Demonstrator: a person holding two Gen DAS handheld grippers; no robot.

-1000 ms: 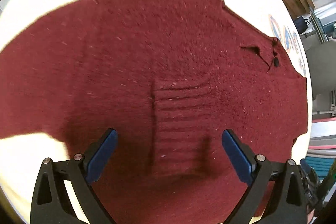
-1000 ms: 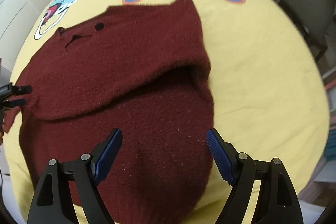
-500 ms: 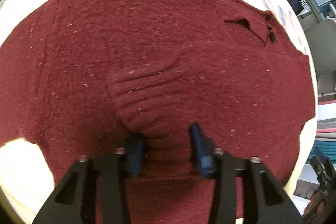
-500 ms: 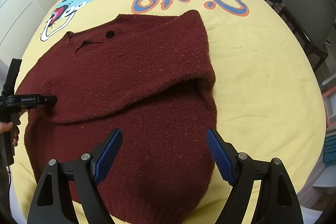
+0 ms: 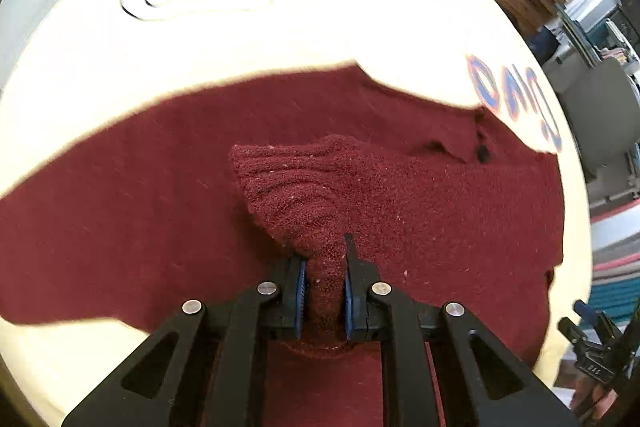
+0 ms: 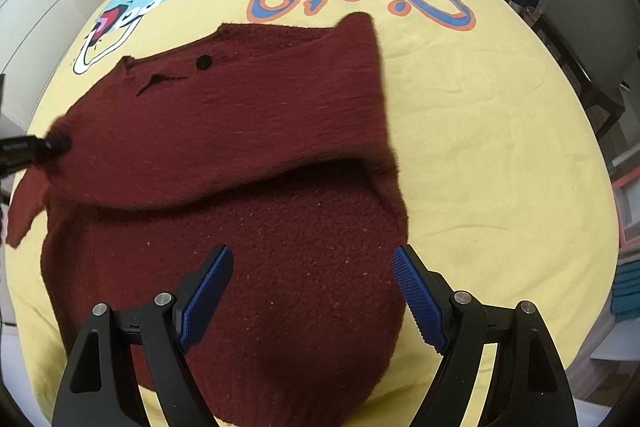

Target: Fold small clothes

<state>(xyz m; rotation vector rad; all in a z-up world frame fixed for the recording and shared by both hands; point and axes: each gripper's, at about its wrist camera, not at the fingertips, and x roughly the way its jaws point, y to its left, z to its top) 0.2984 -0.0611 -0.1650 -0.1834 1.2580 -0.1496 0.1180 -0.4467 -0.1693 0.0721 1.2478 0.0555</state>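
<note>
Left gripper (image 5: pixel 324 287) pinching the sweater's (image 6: pixel 248 131) ribbed cuff (image 5: pixel 296 187).
The maroon sweater lies on the yellow sheet (image 6: pixel 480 115) of a bed, one sleeve folded across the body; right gripper (image 6: pixel 312 291) hovers over its lower part, fingers spread wide.

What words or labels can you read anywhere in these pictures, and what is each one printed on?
"Dino", upside down in big blue letters edged in orange, on the yellow bedsheet.
A smaller white word beside it on the bedsheet, also upside down: too distorted to read for sure.
Small white lettering on the left hand-held gripper, seen at the edge of the right wrist view: too small to read.
The maroon sweater carries no text.
</note>
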